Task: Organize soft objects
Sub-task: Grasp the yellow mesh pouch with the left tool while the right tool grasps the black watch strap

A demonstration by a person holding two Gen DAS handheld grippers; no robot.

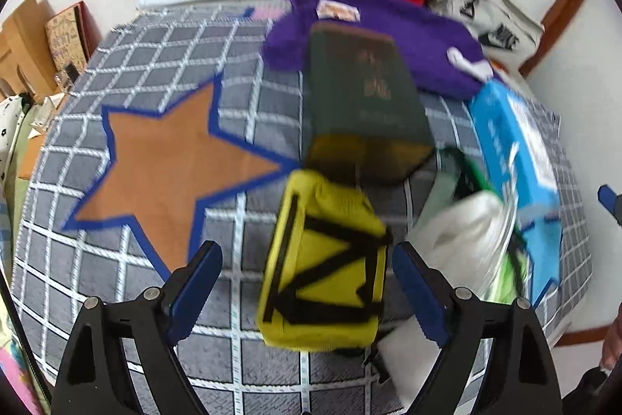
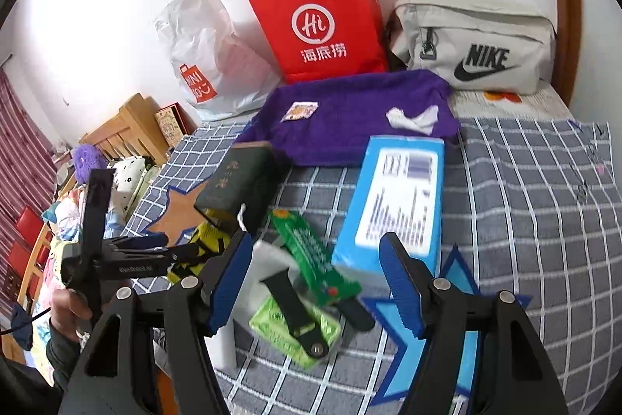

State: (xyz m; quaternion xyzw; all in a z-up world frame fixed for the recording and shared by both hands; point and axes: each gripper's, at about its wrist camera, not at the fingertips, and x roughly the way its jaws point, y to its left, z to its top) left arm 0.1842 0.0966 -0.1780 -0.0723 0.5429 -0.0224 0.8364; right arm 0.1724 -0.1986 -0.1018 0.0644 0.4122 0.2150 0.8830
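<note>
My left gripper [image 1: 307, 282] hangs low over the grey checked blanket [image 1: 97, 298], its blue fingers [image 1: 202, 279] spread wide apart with the yellow pouch [image 1: 326, 275] lying between them; I cannot tell whether either pad touches its fabric. The pouch, crossed by black straps, rests on the blanket just in front of a dark green box [image 1: 365, 104], which stands beside the orange star [image 1: 167, 174] printed on the cloth. My right gripper [image 2: 315, 282] is also spread open, holding nothing, and hovers above a small heap: a black watch strap [image 2: 291, 310] lying across a green packet [image 2: 295, 329], with a longer green wrapper [image 2: 311, 255] tilted against it. Just to the right of these lies a blue carton [image 2: 400, 201]. Beyond it a purple fleece pouch [image 2: 350, 115] lies flat on the blanket, and behind that, against the wall, stand a red paper bag [image 2: 322, 22], a white Miniso bag [image 2: 202, 57] and a grey Nike bag [image 2: 474, 45].
</note>
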